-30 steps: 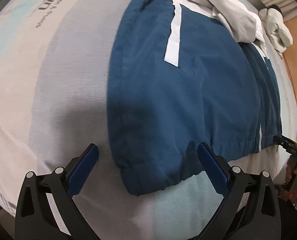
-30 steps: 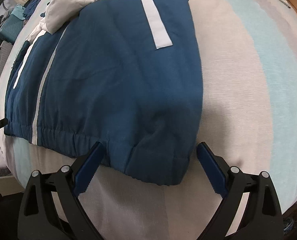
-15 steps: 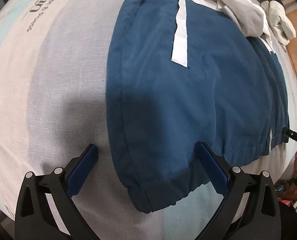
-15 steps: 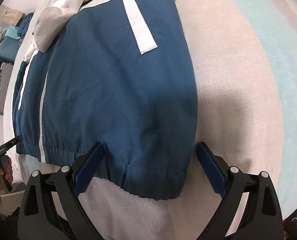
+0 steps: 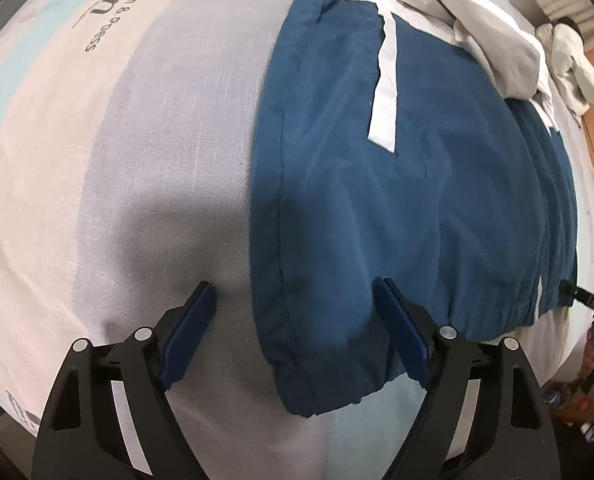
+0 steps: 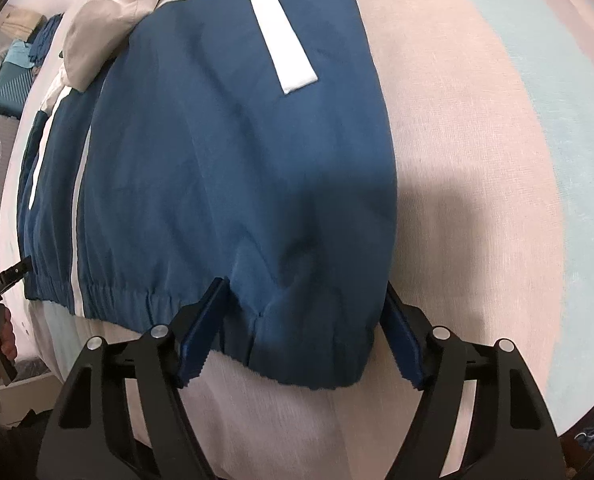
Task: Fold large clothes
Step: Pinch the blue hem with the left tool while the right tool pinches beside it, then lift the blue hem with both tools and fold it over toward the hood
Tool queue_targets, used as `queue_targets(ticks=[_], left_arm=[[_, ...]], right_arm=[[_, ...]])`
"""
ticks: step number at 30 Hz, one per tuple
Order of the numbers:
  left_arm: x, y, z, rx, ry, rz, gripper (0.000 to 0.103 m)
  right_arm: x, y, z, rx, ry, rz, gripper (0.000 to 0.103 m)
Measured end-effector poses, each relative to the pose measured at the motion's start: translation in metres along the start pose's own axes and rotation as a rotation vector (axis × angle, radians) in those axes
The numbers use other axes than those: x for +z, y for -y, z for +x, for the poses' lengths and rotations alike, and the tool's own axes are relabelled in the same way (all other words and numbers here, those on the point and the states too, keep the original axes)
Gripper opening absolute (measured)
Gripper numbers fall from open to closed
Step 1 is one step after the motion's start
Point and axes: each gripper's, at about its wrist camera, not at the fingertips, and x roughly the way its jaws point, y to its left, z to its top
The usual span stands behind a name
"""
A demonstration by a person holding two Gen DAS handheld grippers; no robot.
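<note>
One blue jacket (image 5: pixel 409 208) on striped bedding (image 5: pixel 137 160); two grippers, left (image 5: pixel 297 304) and right (image 6: pixel 305 300), jaws closing, straddling hem corners (collar cut off).

1. The jacket (image 5: pixel 409 184) lay flat on the bed (image 5: pixel 137 160), filling the centre and upper right of the left wrist frame.
2. Its hem corner sat between the left claw (image 5: pixel 297 336) fingers, lower centre.
3. In the right wrist frame, the right claw (image 6: pixel 305 332) straddled the other hem corner.
</note>
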Motion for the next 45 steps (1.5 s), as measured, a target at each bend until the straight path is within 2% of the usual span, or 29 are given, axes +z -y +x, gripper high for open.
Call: queue_targets(ticks=[4, 10, 14, 15, 17, 19, 20, 22, 23, 26, 32, 40, 45], left_arm=[[0.002, 0.006, 0.005, 0.049, -0.021, 0.011, 0.093], [0.008, 0.017, 0.011, 0.082, -0.031, -0.019, 0.093], [0.009, 0.019, 0.009, 0.08, -0.036, -0.05, 0.077], [0.008, 0.017, 0.006, 0.075, -0.038, -0.057, 0.074], [0.008, 0.016, 0.001, 0.066, -0.045, -0.056, 0.062], [0.009, 0.023, -0.004, 0.058, -0.053, -0.042, 0.052], [0.01, 0.026, -0.005, 0.054, -0.055, -0.04, 0.046], [0.01, 0.026, -0.012, 0.037, -0.065, -0.047, 0.037], [0.012, 0.027, -0.014, 0.025, -0.068, -0.052, 0.028], [0.016, 0.034, -0.019, -0.009, -0.082, -0.048, 0.014], [0.024, 0.049, -0.016, -0.04, -0.092, -0.047, 0.006], [0.029, 0.057, -0.049, -0.042, -0.07, 0.013, 0.005], [0.043, 0.07, -0.071, -0.023, -0.078, 0.026, 0.005]], right_arm=[[0.0, -0.011, 0.004, -0.041, -0.011, -0.026, 0.073], [0.004, -0.024, 0.013, -0.079, -0.024, -0.028, 0.073], [0.007, -0.025, 0.011, -0.049, -0.033, -0.026, 0.062], [0.008, -0.026, 0.01, -0.04, -0.036, -0.027, 0.057], [0.007, -0.025, 0.004, -0.033, -0.041, -0.036, 0.047], [0.008, -0.032, 0.001, -0.026, -0.052, -0.058, 0.033], [0.009, -0.035, 0.0, -0.028, -0.056, -0.067, 0.031], [0.012, -0.04, -0.002, -0.016, -0.067, -0.068, 0.02], [0.014, -0.043, -0.002, -0.013, -0.071, -0.066, 0.019], [0.017, -0.045, -0.004, 0.003, -0.081, -0.041, 0.015], [0.026, -0.038, -0.007, 0.028, -0.108, -0.001, 0.012], [0.027, -0.033, -0.023, 0.023, -0.117, -0.035, 0.01], [0.032, -0.04, -0.051, 0.02, -0.106, -0.036, 0.009]])
